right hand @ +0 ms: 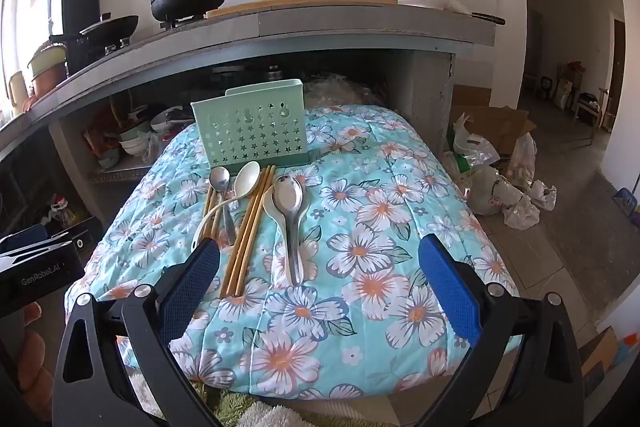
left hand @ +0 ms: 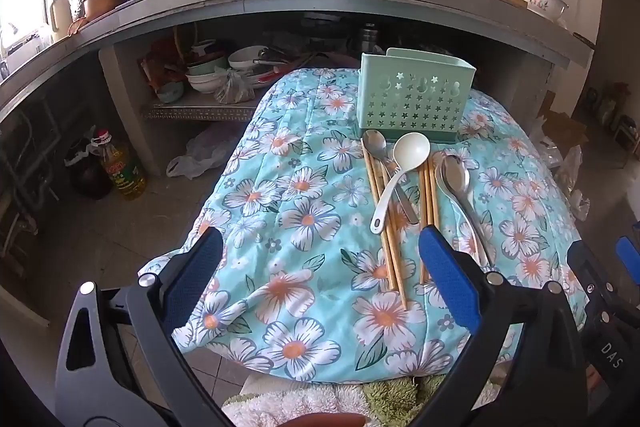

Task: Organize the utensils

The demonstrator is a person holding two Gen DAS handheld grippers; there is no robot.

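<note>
On the floral cloth (left hand: 304, 267), ahead of both tools: we find the utensils lying loose in front of the green holder (left hand: 416, 95), none yet inside that we can see.

Left tool (left hand: 320, 255): we hold it wide open and empty, tilted down; its right pad sits just over the near ends of the chopsticks.

Right tool (right hand: 320, 259): also wide open, nothing between the pads; the utensils lie ahead and slightly left of its centre.

Long axis: every piece runs roughly away from us, bowls and tips toward the holder, handles toward the tools.

Nearer hand: we judge the right one better placed for the big metal spoon (right hand: 290, 203); the left for the white ladle (left hand: 408, 155).

Count, spoons: two metal, the small one (left hand: 374, 141) at the left; one white ladle; a second white spoon (right hand: 280, 223) seems to lie under the big metal one.

Count, chopsticks (right hand: 248, 231): two bundles; about six sticks, though the overlap keeps us from being sure.

Holder: one, upright at the far end, its base just beyond the spoon bowls.
</note>
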